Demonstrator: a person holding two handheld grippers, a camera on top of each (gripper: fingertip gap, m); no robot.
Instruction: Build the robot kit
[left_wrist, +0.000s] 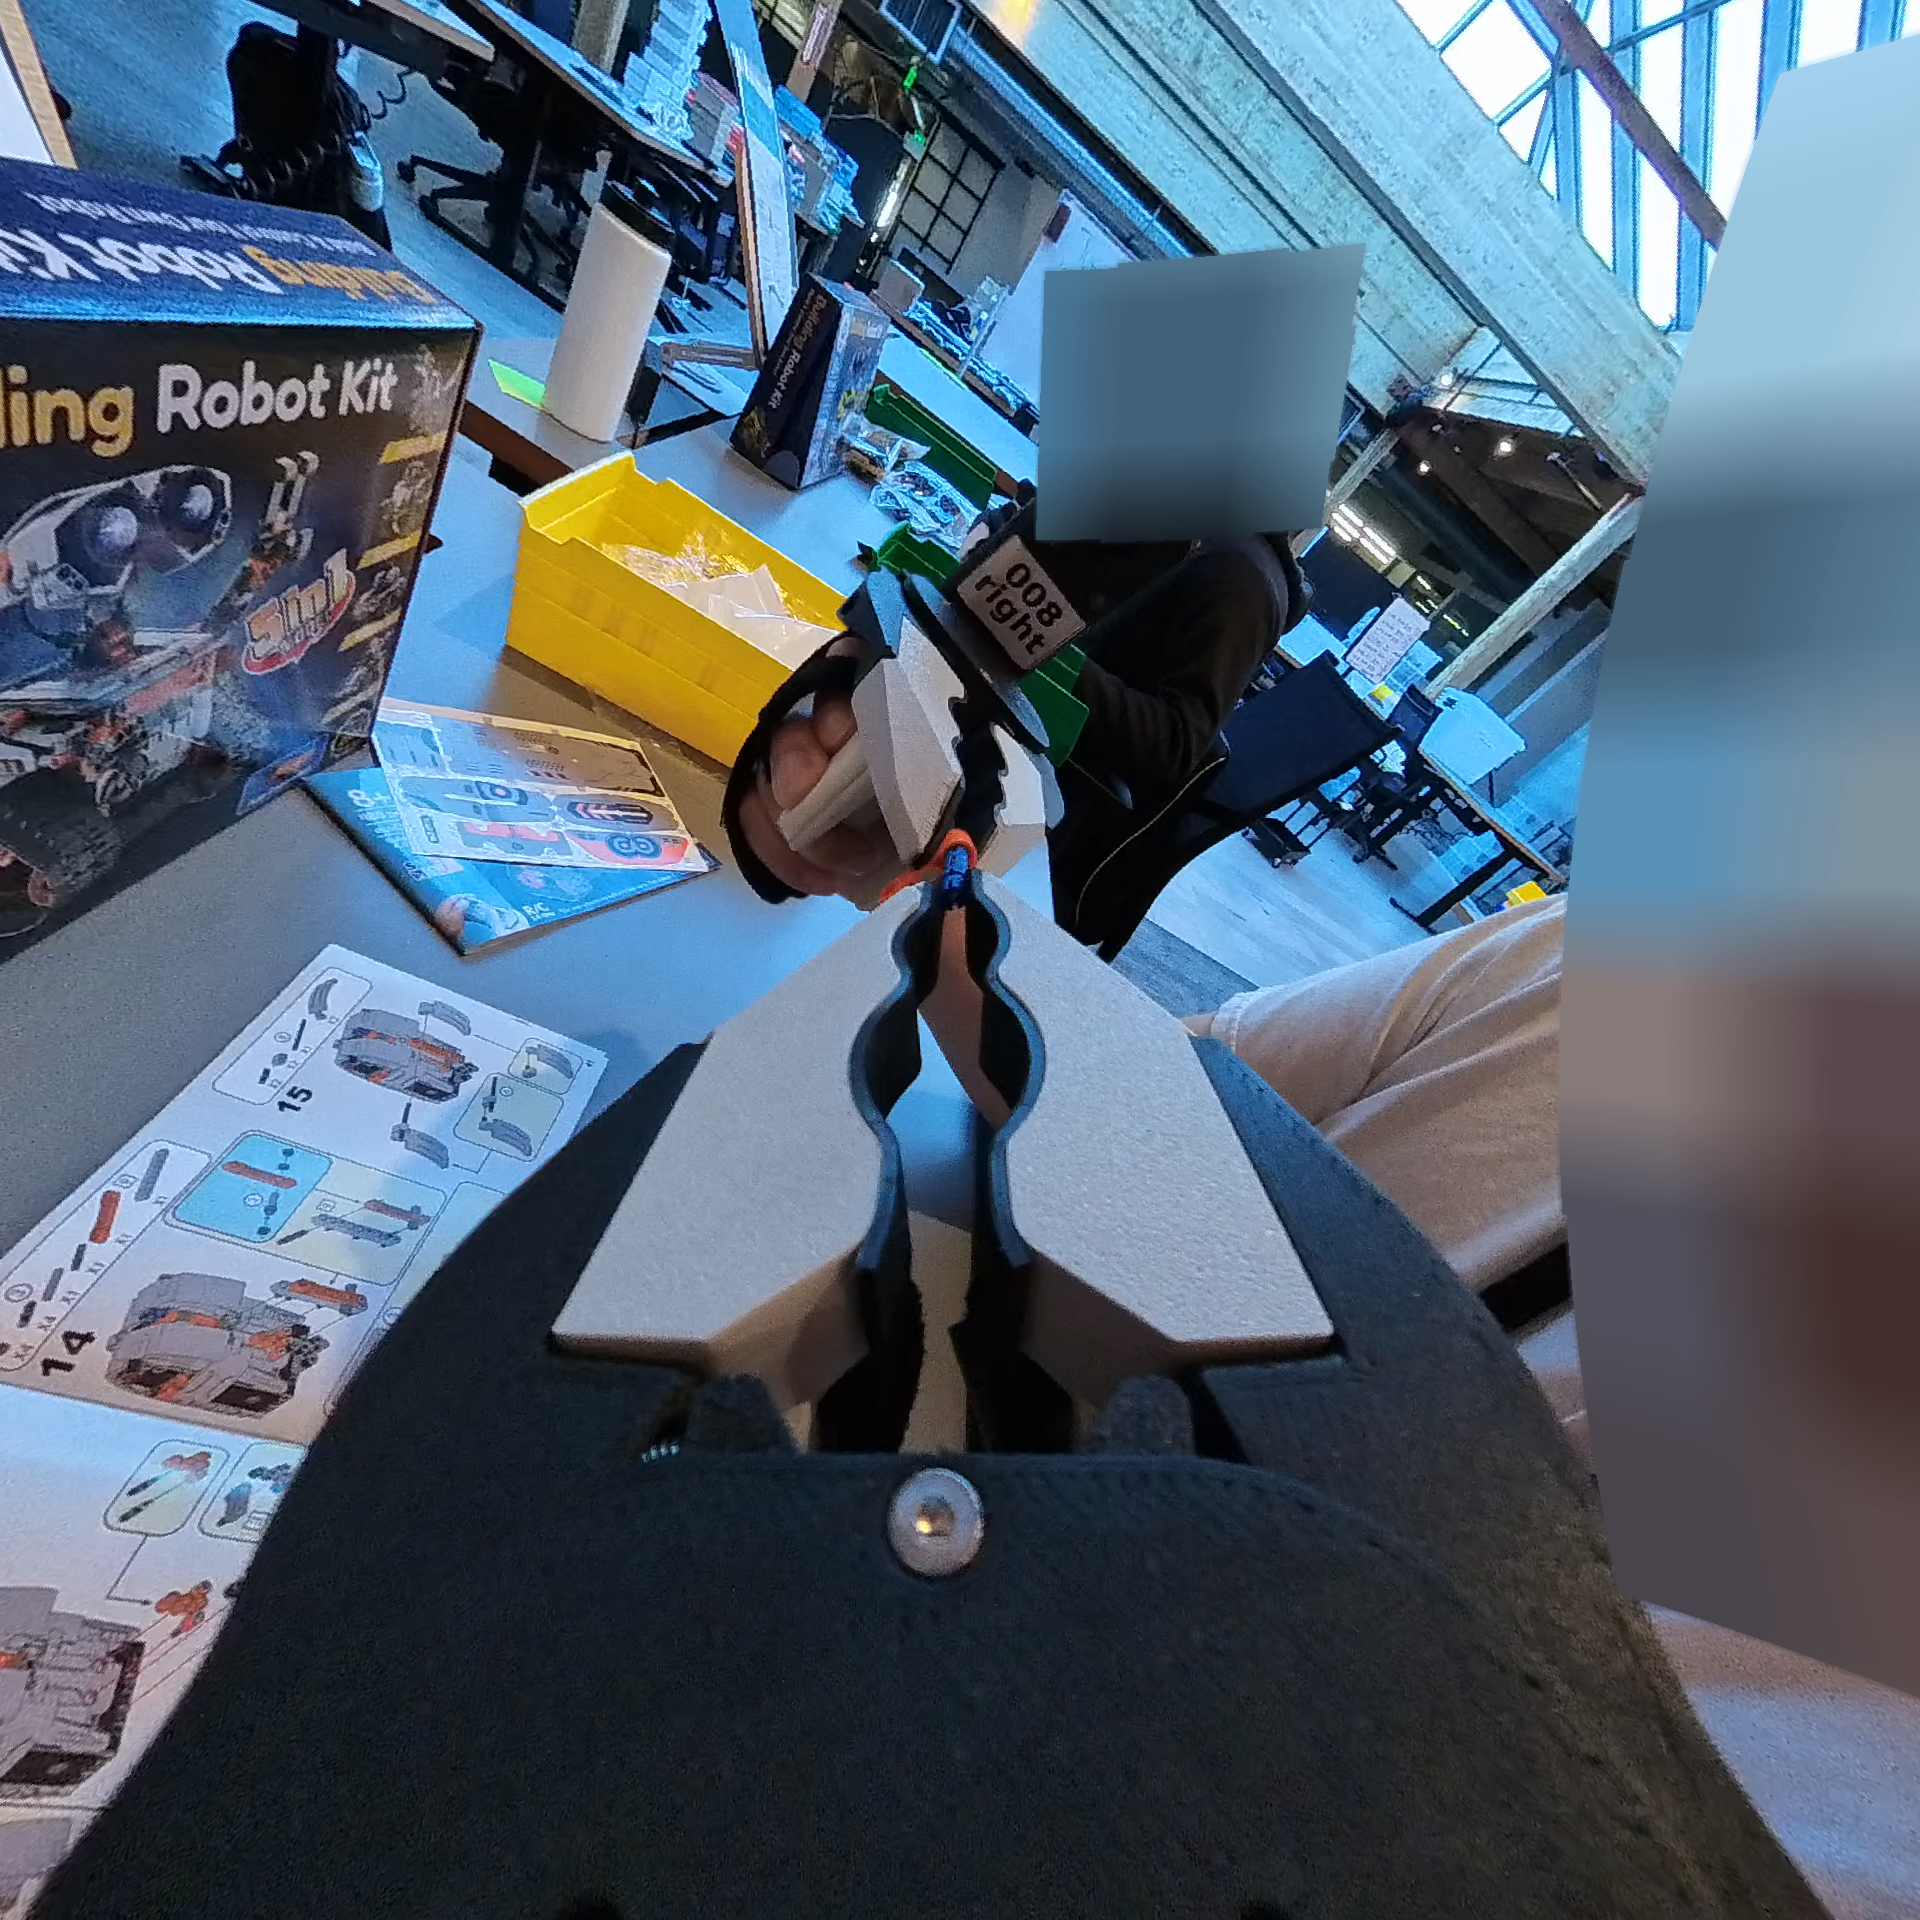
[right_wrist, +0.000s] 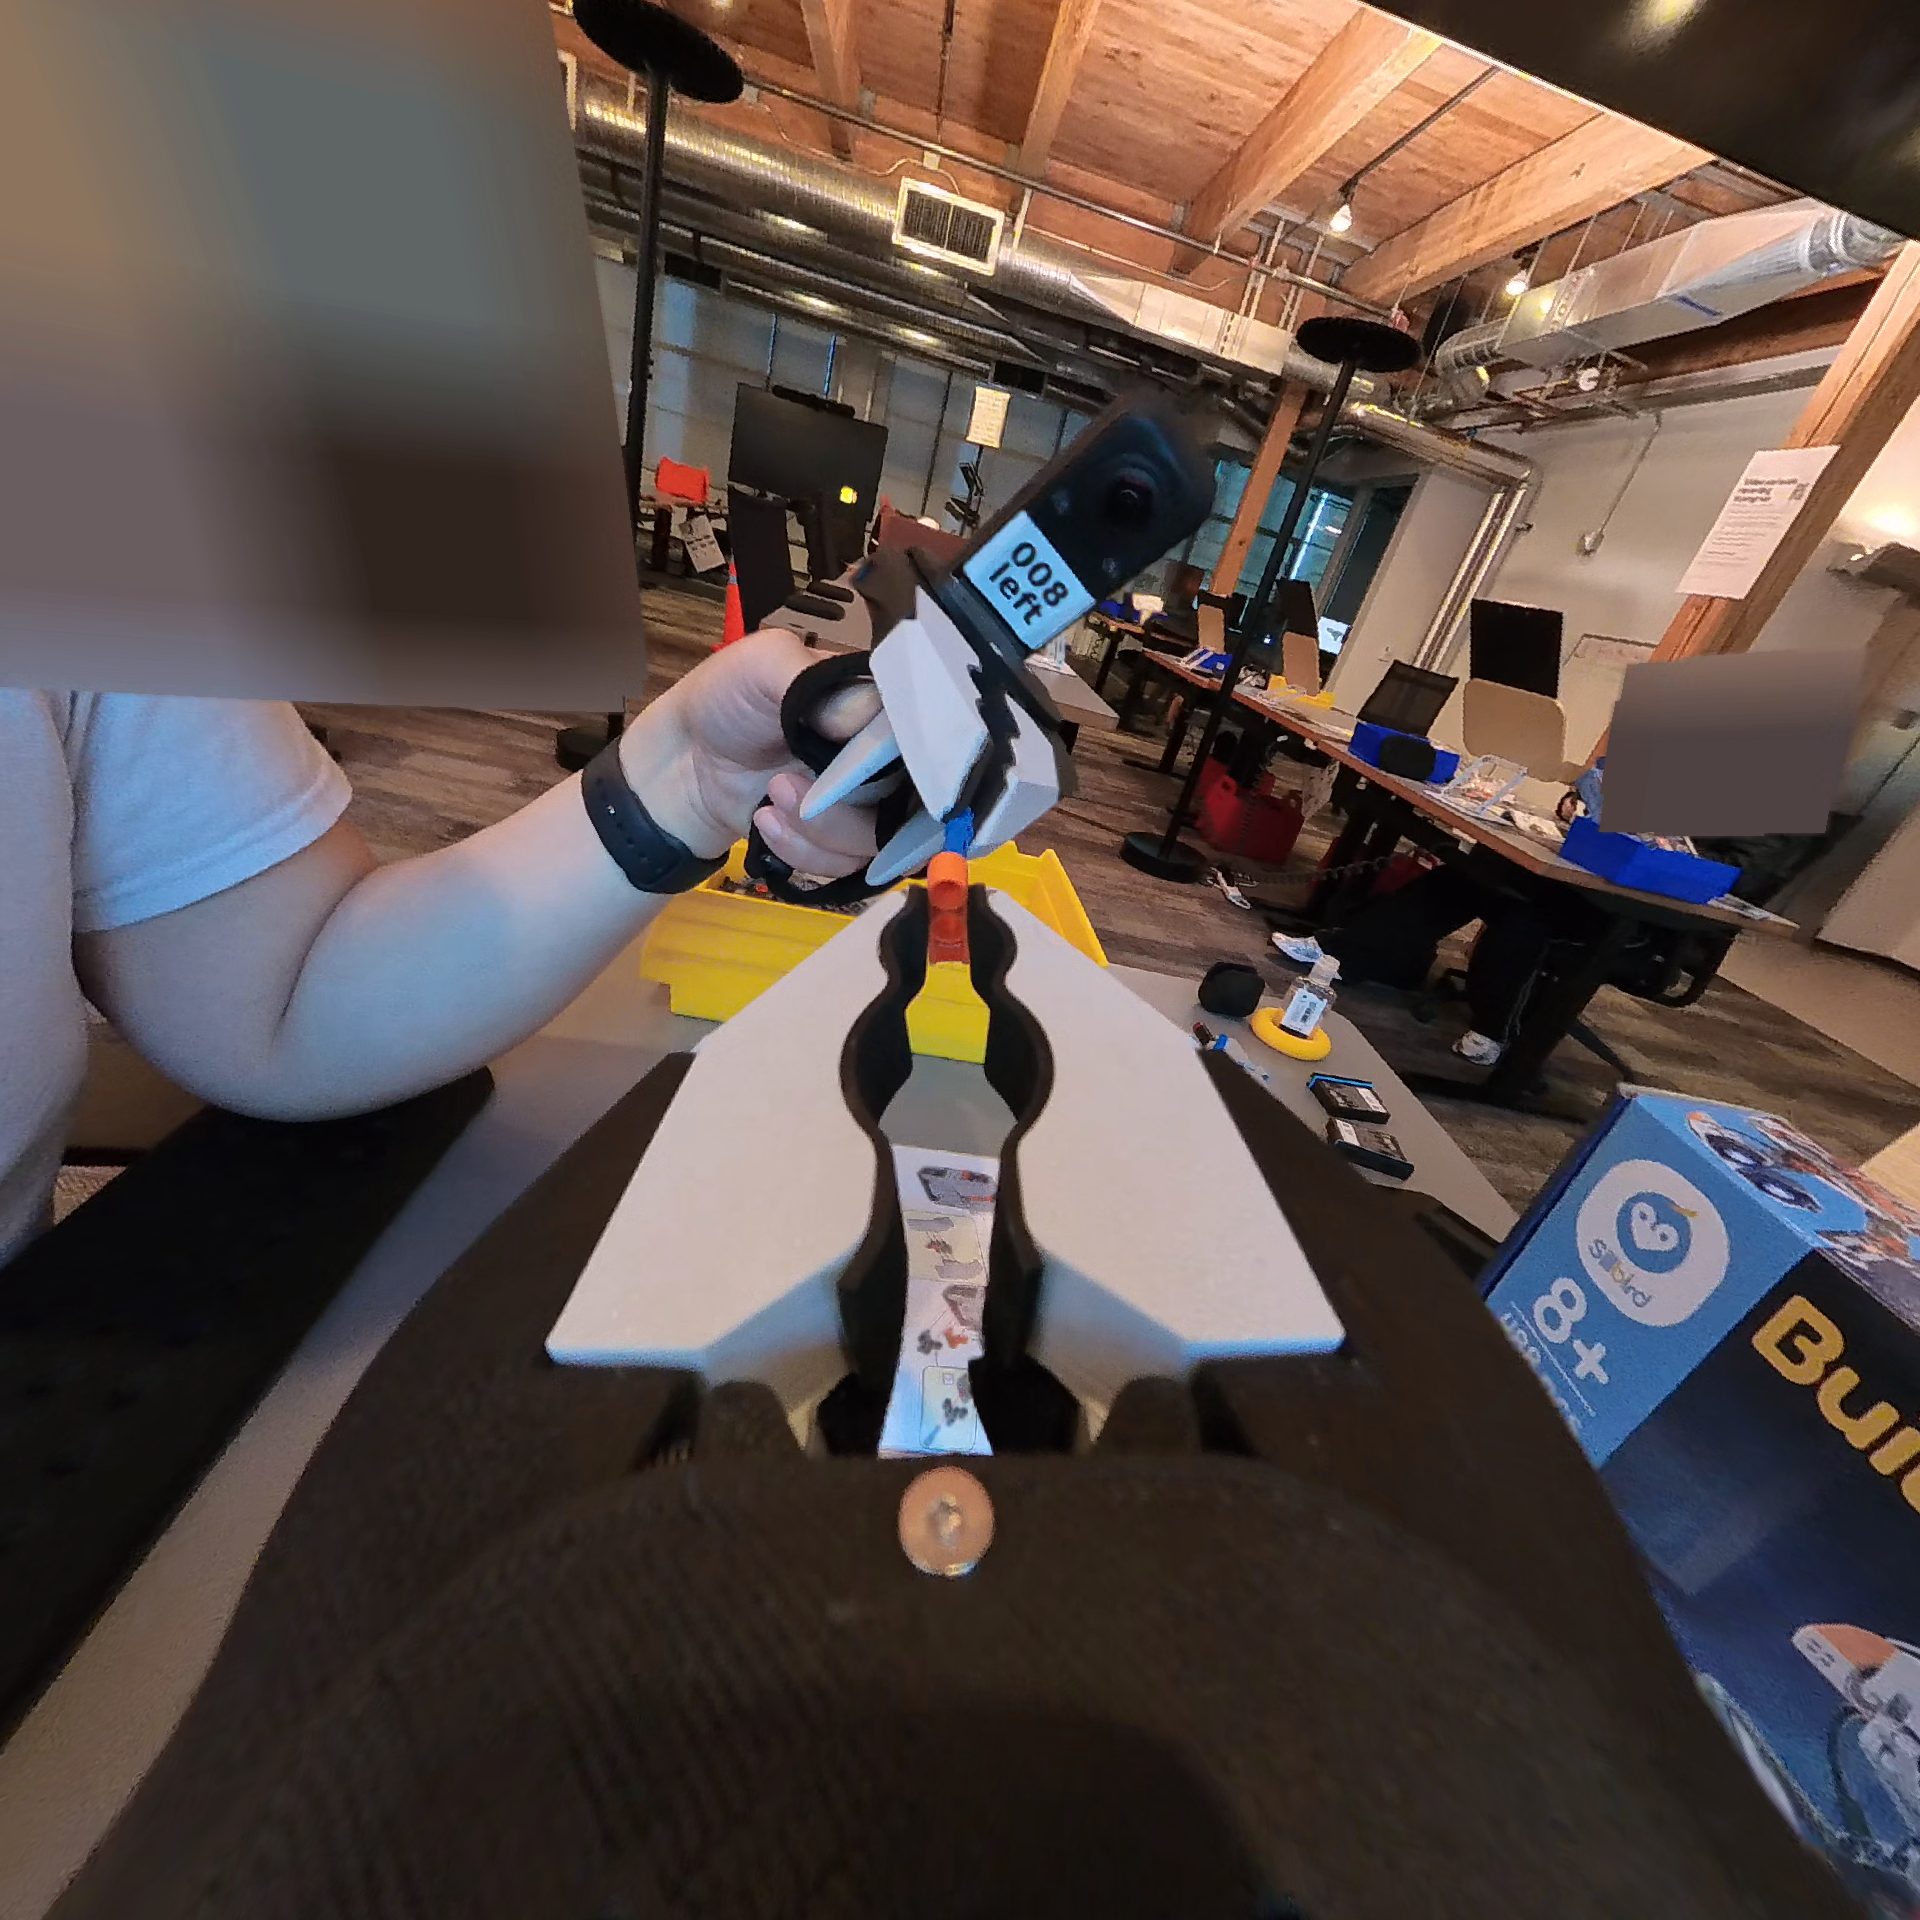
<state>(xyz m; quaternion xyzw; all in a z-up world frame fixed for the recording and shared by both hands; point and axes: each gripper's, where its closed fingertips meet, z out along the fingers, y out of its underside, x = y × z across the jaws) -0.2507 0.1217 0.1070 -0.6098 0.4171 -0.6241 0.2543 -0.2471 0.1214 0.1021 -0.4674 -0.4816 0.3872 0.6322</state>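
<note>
pin, blue (left_wrist: 954, 864), small plastic building-kit part, pinched at the very tip of the left gripper (left_wrist: 951, 894), held in the air above the grey table (left_wrist: 208, 977). orange piece (right_wrist: 948, 914), a short plastic connector, is clamped at the tip of the right gripper (right_wrist: 948, 925). the two parts meet end to end between the opposed tips; whether they are seated in each other cannot be told. both grippers are clenched, each grasping its own part, jaws nearly together at the tips. judgement: both parts light, stiff, smooth-surfaced and very small, so liable to twist or pop out of a tip pinch; best held across the middle of the body, leaving the mating end free. in the left wrist view: instruction sheet (left_wrist: 260, 1195) at 8 o'clock, sticker sheet (left_wrist: 530, 790) lying on a booklet (left_wrist: 488, 894) at 10 o'clock, kit box (left_wrist: 197, 520) standing at 10 o'clock farther out, yellow bin (left_wrist: 623, 623) holding clear bags at 11 o'clock. in the right wrist view a person's hand (right_wrist: 727, 748) grips the left tool's handle at 11 o'clock.
</note>
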